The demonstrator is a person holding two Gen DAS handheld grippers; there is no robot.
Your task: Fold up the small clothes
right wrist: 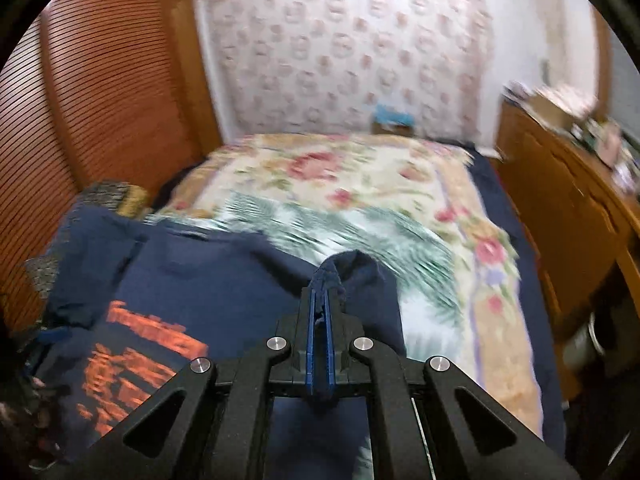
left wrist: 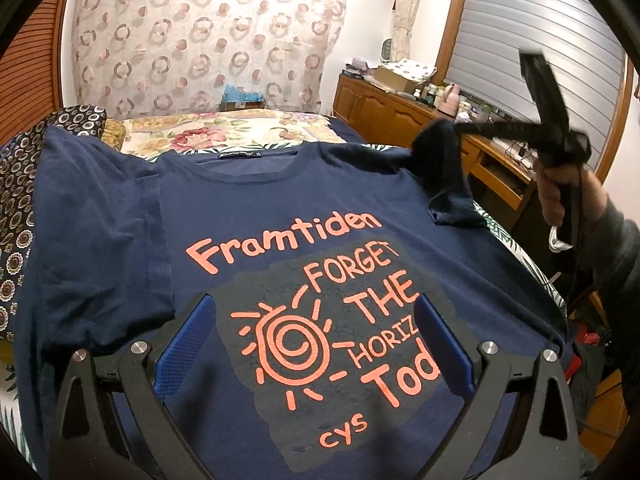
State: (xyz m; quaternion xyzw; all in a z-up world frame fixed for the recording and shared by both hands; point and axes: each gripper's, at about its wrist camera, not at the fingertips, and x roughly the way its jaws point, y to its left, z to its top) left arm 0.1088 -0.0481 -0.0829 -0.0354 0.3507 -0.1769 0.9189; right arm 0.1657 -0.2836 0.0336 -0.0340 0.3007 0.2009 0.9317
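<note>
The left hand-held gripper [left wrist: 316,344] is angled downward over the bed, its blue-padded jaws spread wide with nothing between them. The right hand-held gripper [right wrist: 321,300], gripped by a hand [left wrist: 554,196] at the bed's right edge, is raised, its jaws pinched tight on dark blue cloth.

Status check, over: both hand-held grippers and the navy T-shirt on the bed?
Right hand-held gripper shut on the sleeve, lifted. Left hand-held gripper open above the T-shirt. Nothing in the way.
</note>
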